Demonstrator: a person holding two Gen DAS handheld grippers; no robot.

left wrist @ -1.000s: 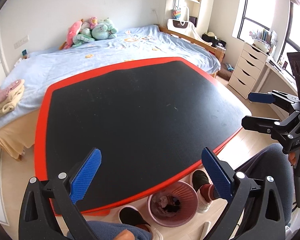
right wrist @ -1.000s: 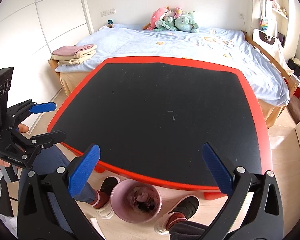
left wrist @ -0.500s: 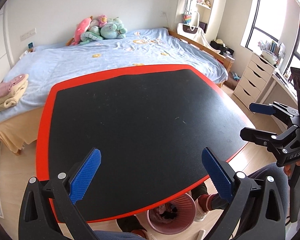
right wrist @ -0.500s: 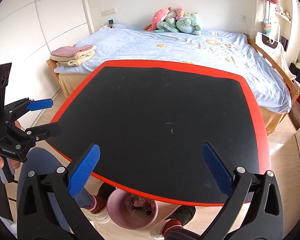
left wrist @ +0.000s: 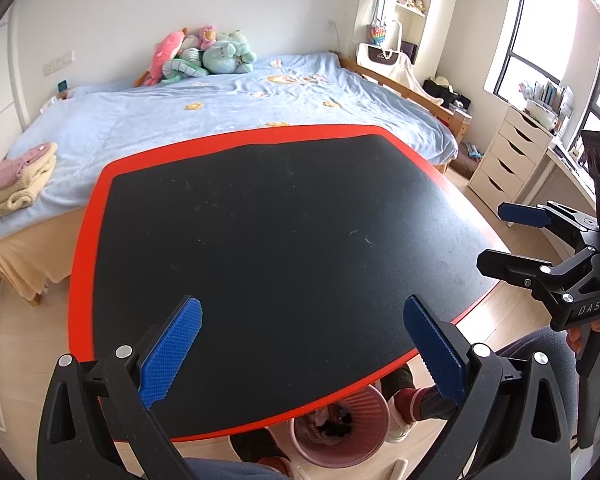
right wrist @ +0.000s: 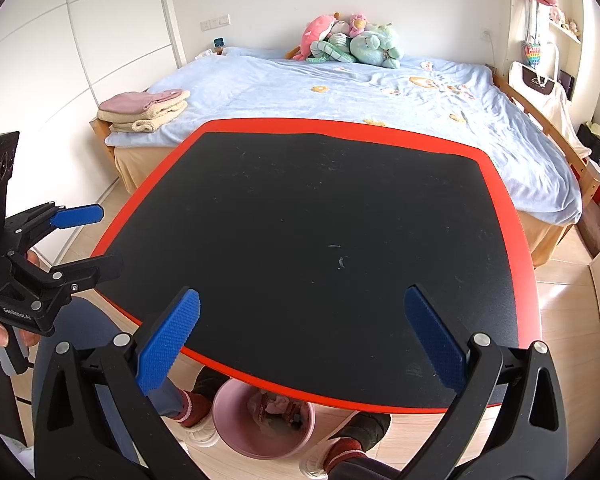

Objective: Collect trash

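A pink trash bin [left wrist: 338, 428] with crumpled trash inside stands on the floor under the near edge of the black table with a red rim [left wrist: 84, 248]; it also shows in the right wrist view [right wrist: 260, 420]. The table top [right wrist: 320, 220] holds nothing but faint specks. My left gripper [left wrist: 302, 350] is open and empty above the near table edge. My right gripper [right wrist: 300, 340] is open and empty too. Each gripper shows in the other's view: the right gripper [left wrist: 496, 236] and the left gripper [right wrist: 100, 240].
A bed with a blue cover [left wrist: 220, 116] and plush toys [left wrist: 204, 56] stands behind the table. Folded towels [right wrist: 144, 110] lie on its corner. White drawers [left wrist: 508, 160] stand at the right. The person's feet [right wrist: 196, 412] are beside the bin.
Both grippers have risen and tilted up from the bin, which has slid toward the bottom of both views and is partly behind the table edge. Both stayed open.
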